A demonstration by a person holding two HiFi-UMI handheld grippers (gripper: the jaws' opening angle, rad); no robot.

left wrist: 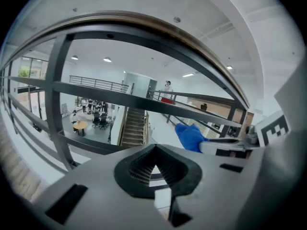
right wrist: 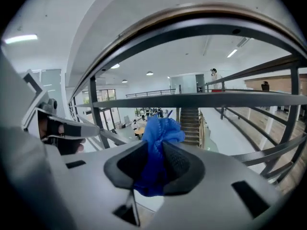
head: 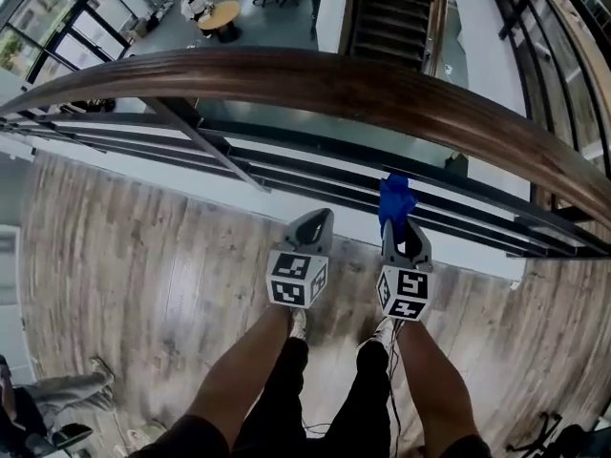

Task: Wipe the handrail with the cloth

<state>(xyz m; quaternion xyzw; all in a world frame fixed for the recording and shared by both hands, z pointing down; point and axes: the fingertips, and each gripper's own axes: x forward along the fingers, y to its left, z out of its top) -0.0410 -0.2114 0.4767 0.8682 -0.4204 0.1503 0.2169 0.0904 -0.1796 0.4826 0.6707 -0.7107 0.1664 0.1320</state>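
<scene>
Both held low, side by side, pointing at the far railing. Left gripper (head: 322,216): jaws together, empty. Right gripper (head: 401,225): jaws clamp bunched blue cloth (head: 394,198), tuft past the tips, below the brown handrail (head: 334,84).

No legible text in view

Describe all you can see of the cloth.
The cloth is bright blue, soft and knitted-looking, bunched into a crumpled wad. The right gripper is shut on its middle; a puff sticks out past the jaw tips and a smaller end shows behind the pads. It points up toward the handrail but sits below it, not touching.
</scene>
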